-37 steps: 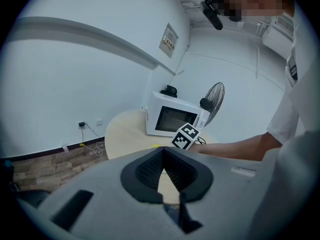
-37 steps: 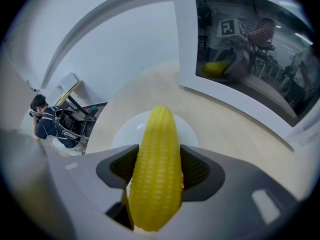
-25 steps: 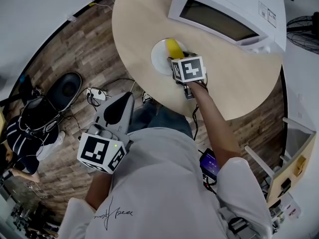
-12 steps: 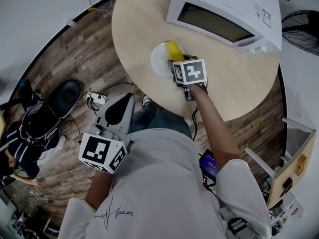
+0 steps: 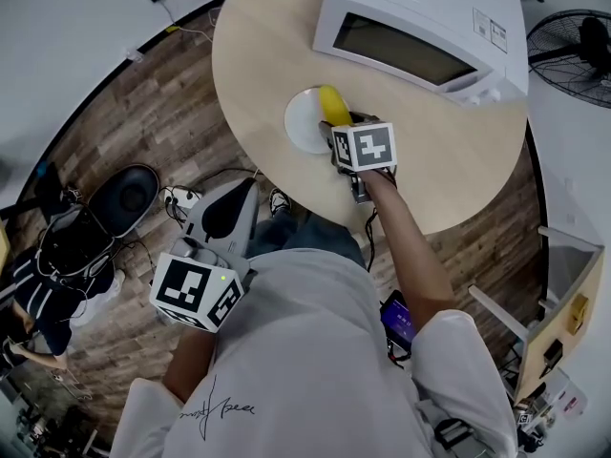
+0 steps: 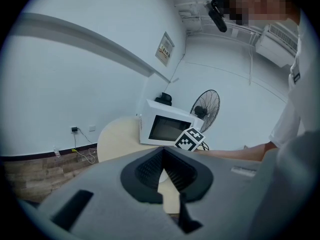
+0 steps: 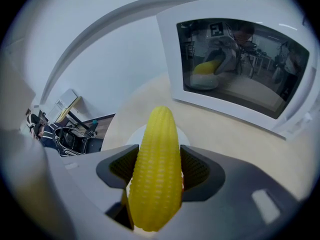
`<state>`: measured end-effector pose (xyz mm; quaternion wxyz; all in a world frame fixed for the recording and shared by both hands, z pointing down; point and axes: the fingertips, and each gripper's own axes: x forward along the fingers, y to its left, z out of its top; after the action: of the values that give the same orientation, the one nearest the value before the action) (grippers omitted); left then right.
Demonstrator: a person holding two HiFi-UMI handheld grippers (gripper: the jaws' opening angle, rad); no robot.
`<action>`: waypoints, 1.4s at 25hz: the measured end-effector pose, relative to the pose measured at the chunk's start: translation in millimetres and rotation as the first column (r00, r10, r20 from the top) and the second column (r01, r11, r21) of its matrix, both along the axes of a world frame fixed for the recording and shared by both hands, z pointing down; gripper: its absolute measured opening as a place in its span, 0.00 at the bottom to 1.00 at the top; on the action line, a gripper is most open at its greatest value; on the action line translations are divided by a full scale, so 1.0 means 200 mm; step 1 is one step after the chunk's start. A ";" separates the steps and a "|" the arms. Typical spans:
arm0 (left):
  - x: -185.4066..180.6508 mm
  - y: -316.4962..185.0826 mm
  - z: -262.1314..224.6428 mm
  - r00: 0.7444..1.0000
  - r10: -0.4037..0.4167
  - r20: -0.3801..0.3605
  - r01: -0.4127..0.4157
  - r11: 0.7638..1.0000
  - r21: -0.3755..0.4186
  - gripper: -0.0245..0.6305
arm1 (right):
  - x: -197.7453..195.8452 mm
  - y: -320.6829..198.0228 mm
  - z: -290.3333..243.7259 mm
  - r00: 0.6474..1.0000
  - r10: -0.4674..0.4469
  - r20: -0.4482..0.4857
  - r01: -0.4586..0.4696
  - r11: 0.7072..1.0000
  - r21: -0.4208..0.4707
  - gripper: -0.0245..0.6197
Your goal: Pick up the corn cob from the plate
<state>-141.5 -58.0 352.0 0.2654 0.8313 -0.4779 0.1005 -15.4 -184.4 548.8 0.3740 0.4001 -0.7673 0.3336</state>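
Observation:
A yellow corn cob (image 7: 157,169) stands between the pads of my right gripper (image 7: 157,156), which is shut on it. In the head view the cob (image 5: 332,103) sticks out ahead of the right gripper (image 5: 344,122), just over the near edge of the white plate (image 5: 302,122). Part of the plate (image 7: 131,134) shows behind the cob in the right gripper view. My left gripper (image 5: 229,208) hangs off the table beside the person's body. Its jaws (image 6: 163,156) meet at the tips with nothing between them.
A white microwave (image 5: 420,31) with its door closed stands at the back of the round wooden table (image 5: 258,55), close behind the plate. A fan (image 5: 573,46) stands at the right. Bags and cables lie on the floor at the left.
My right gripper has risen slightly with the corn cob in it. The left gripper has stayed where it was.

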 end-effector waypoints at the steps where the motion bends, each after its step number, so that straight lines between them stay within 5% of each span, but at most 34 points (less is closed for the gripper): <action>1: 0.01 -0.01 -0.01 1.000 0.002 -0.003 -0.002 1.000 0.006 0.02 | 0.00 0.00 -0.01 1.000 0.002 0.001 -0.002 1.000 0.003 0.46; 35: -0.03 -0.01 -0.08 0.999 0.028 -0.034 -0.026 0.998 0.065 0.02 | 0.08 0.13 -0.28 0.994 0.081 0.077 -0.087 0.992 0.087 0.46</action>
<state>-148.0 -60.6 335.2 0.2455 0.8474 -0.4649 0.0742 1.2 -157.4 492.8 0.3126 0.4361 -0.7774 0.3283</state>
